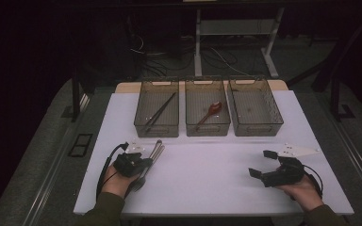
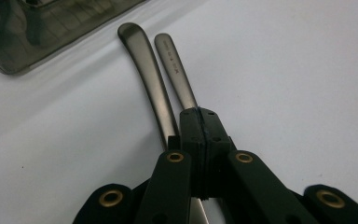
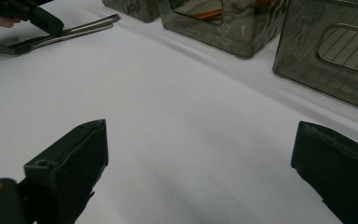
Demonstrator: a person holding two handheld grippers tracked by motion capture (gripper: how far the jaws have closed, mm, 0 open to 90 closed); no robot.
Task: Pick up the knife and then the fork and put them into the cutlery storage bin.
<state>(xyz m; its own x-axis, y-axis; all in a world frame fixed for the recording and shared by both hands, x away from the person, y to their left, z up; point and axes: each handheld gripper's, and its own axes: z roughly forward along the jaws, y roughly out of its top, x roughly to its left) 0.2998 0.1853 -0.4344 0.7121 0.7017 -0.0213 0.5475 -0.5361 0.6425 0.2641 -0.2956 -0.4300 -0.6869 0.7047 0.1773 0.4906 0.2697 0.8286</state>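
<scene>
A: A white desk (image 1: 217, 179) carries three smoked plastic bins (image 1: 207, 113): chopsticks (image 1: 160, 113) in the left one, a red spoon (image 1: 210, 113) in the middle one.

B: The left gripper (image 1: 143, 165) is clamped on two metal cutlery handles (image 2: 161, 79), whose long axes run away toward the bins. The right gripper (image 1: 261, 165) hovers wide apart, holding nothing, well off from the cutlery.
</scene>
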